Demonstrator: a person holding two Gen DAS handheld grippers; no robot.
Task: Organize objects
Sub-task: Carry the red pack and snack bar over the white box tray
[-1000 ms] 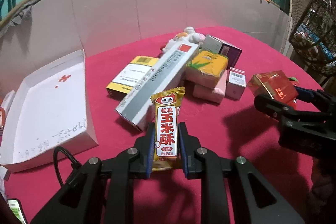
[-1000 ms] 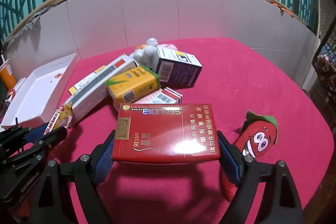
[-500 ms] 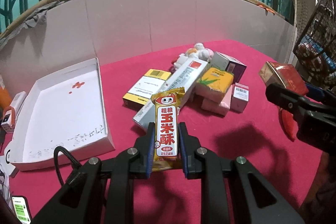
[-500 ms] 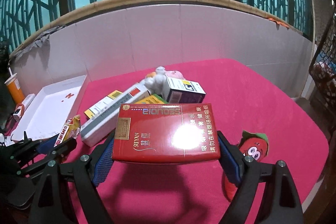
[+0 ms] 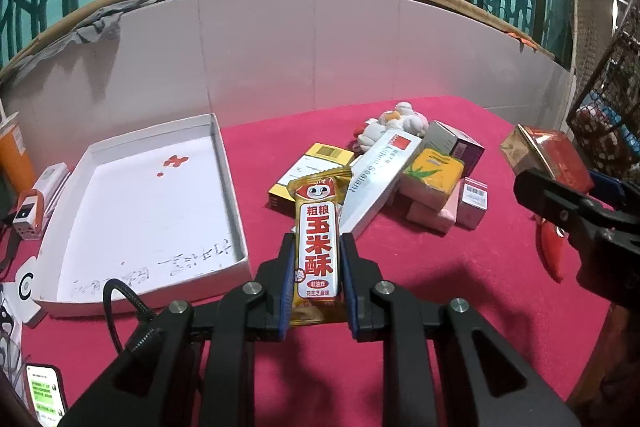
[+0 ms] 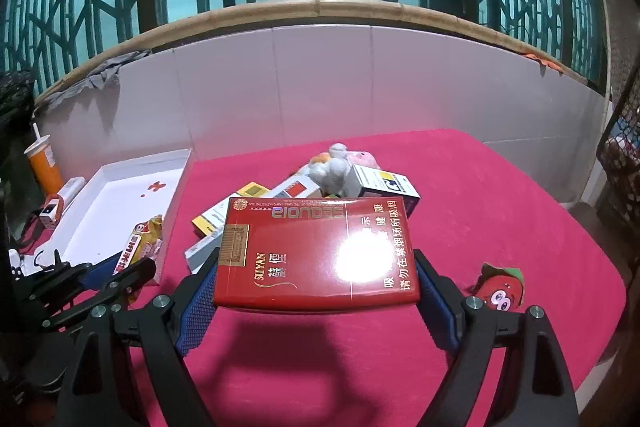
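Snack bar point(image 5: 316, 239) sits clamped lengthwise in the left gripper point(image 5: 316, 267), lifted clear for carrying to the white tray point(image 5: 232, 187) just left of it. Right gripper point(image 6: 316, 291) squeezes the red carton point(image 6: 316, 251) edge-to-edge; the pile point(image 5: 384, 171) lies ahead.

Shiny crinkly wrapper on the snack bar point(image 5: 316, 239), pinched between bumpy blue pads point(image 5: 285, 283). Glossy smooth film on the red carton point(image 6: 316, 251), bright glare on top. Soft matt red cloth point(image 6: 500, 195) below the jaws. Plain white card tray point(image 5: 232, 187), left of the jaws.
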